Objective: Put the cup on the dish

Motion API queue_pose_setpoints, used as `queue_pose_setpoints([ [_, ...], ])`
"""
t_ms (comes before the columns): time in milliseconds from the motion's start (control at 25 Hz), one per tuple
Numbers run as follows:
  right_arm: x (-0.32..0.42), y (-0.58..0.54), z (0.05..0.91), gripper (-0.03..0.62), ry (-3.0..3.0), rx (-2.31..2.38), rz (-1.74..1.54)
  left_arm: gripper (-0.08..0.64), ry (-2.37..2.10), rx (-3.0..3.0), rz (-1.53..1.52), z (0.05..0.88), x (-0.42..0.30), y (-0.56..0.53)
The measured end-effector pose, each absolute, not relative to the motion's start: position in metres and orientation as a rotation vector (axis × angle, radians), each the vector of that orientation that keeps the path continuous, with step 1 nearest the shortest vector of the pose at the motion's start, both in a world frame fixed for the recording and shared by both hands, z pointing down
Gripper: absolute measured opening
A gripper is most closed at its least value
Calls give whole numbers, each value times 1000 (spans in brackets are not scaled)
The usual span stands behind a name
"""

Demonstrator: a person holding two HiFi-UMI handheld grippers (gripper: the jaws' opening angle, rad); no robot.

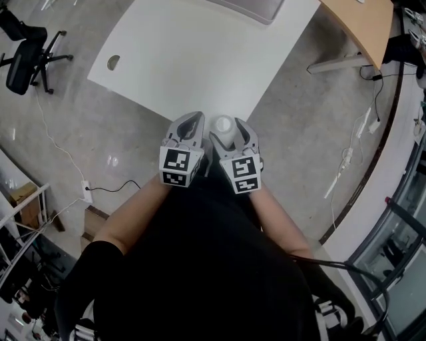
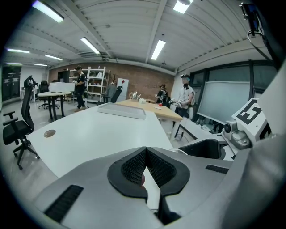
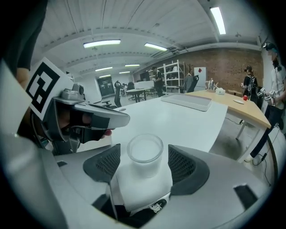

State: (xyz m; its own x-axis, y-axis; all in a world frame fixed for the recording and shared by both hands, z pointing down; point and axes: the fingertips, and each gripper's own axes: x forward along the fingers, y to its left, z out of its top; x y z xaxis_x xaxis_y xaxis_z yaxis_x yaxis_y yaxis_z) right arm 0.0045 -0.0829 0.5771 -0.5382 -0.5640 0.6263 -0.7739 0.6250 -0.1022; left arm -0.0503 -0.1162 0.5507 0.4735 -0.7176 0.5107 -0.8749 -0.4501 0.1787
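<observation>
A frosted white cup (image 3: 145, 152) with a wider white body below its rim sits between the pads of my right gripper (image 3: 144, 163), and that body touches both pads. From the head view the cup (image 1: 223, 124) hangs just off the near edge of the white table (image 1: 200, 53), inside the right gripper (image 1: 231, 126). My left gripper (image 1: 192, 123) is right beside it on the left. Its pads (image 2: 134, 167) meet at the tip, with nothing gripped between them. No dish shows in any view.
A flat grey tray-like slab (image 1: 249, 8) lies at the table's far end. A wooden desk (image 1: 363, 23) stands at the right and a black office chair (image 1: 26, 56) at the left. Cables (image 1: 110, 186) run over the floor. Several people stand far off (image 2: 185, 96).
</observation>
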Motion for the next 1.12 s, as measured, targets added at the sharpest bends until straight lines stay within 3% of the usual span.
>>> queue_pose_setpoints([
  [1120,-31,-119,622,276,-2300,999,326,3,-1409,2199,543,582,-80,-109],
])
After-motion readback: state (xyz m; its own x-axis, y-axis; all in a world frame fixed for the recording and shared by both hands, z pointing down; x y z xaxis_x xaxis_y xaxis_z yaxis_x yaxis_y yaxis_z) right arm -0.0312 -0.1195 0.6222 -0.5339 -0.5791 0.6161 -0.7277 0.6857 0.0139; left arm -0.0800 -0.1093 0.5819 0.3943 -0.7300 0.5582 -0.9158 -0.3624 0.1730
